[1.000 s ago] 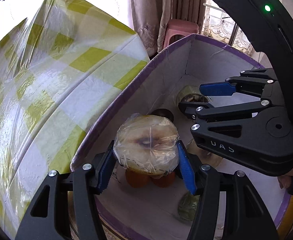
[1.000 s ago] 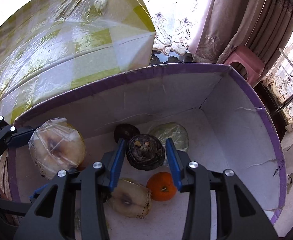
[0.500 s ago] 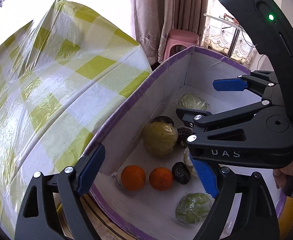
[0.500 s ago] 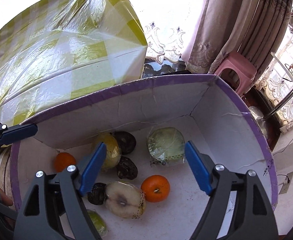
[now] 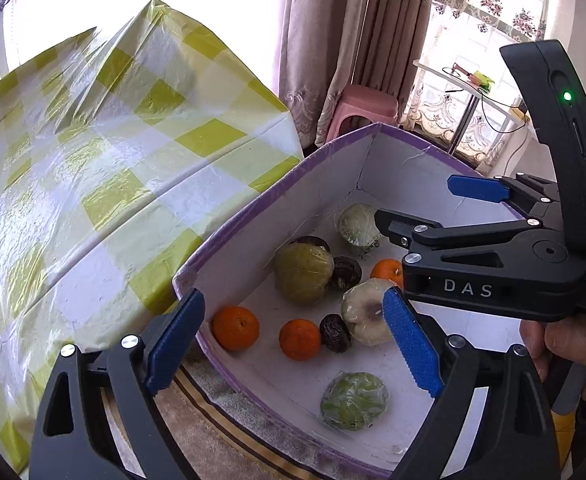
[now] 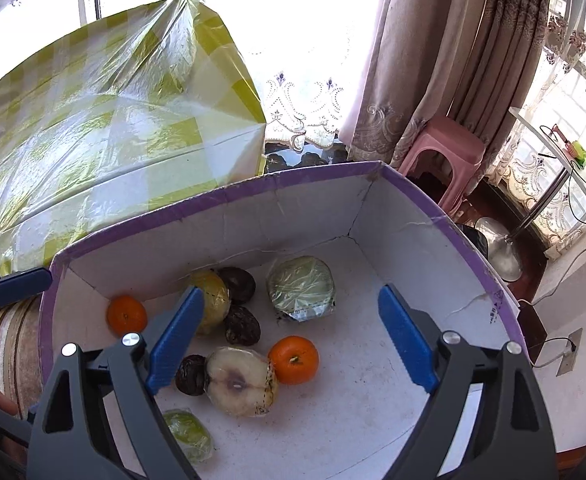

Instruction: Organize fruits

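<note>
A purple-rimmed white box [image 5: 277,184] [image 6: 221,200] holds several fruits: oranges [image 5: 235,328] [image 6: 294,359], a wrapped yellow-green fruit [image 5: 303,274] [image 6: 213,300], a wrapped pale cut fruit [image 5: 363,316] [image 6: 239,386], dark wrinkled fruits [image 5: 346,273] [image 6: 241,325] and wrapped green pieces [image 5: 353,400] [image 6: 301,288]. My left gripper [image 5: 293,344] is open and empty above the box's near corner. My right gripper [image 6: 289,344] is open and empty above the box; it also shows in the left wrist view [image 5: 433,208].
A table with a yellow-checked plastic cloth [image 5: 93,168] [image 6: 93,128] stands left of the box. A pink stool [image 5: 367,108] [image 6: 441,148] and curtains [image 6: 433,52] stand behind. A striped mat [image 5: 197,412] lies under the box.
Both grippers opened and let go their fruit: the wrapped yellow-green fruit and a dark wrinkled fruit now lie in the box. Both grippers have pulled up and back.
</note>
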Demonstrator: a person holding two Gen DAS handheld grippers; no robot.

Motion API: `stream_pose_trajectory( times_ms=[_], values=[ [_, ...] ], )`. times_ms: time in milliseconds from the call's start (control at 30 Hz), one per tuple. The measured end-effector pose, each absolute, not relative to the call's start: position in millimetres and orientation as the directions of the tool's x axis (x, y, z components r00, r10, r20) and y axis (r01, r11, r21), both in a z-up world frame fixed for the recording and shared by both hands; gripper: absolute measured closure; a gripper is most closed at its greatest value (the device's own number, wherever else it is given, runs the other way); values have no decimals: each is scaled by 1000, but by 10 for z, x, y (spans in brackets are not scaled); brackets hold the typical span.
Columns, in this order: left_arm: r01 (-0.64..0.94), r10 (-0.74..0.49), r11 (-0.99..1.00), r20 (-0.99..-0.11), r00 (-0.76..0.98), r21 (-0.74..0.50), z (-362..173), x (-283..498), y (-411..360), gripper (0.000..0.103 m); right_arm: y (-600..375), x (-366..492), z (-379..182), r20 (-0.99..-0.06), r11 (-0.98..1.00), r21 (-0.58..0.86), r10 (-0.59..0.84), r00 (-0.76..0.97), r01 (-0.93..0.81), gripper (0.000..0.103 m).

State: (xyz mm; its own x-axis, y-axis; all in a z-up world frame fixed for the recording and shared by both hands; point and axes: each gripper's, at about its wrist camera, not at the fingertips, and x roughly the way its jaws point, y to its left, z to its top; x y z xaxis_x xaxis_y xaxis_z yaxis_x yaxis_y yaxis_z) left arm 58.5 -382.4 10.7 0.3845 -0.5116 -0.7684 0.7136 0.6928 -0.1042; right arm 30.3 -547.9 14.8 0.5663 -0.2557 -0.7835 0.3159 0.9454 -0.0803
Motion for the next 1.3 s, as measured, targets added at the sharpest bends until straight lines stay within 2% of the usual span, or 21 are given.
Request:
stream_pose_trajectory(
  times_ms=[267, 433, 467, 500, 600, 933, 1300],
  values=[
    [660, -563, 713, -753, 341, -234, 122, 379, -3618, 15, -5395, -196, 230, -780, 920, -108, -313, 542, 375, 13],
    [664, -545, 723, -750, 376, -193, 124, 230, -3650, 14, -5403, -441, 301, -767, 898, -129, -359, 531, 421, 13],
    [661, -540, 728, -747, 388, -183, 127, 214, -3646, 12, -5396, -480, 314, -761, 893, -133, -369, 533, 430, 13],
    [659, -539, 730, -745, 393, -181, 130, 209, -3638, 4, -5388, -514, 323, -756, 889, -133, -377, 535, 437, 13],
    [642, -560, 732, -739, 374, -230, 106, 255, -3578, 4, -5351, -584, 316, -754, 891, -123, -371, 542, 438, 13],
    [649, -559, 731, -732, 389, -213, 87, 232, -3569, 4, -5352, -602, 336, -735, 878, -165, -414, 537, 450, 13],
    [661, -550, 723, -745, 376, -200, 59, 220, -3624, 4, -5382, -603, 325, -742, 880, -149, -401, 537, 452, 13]
  ],
)
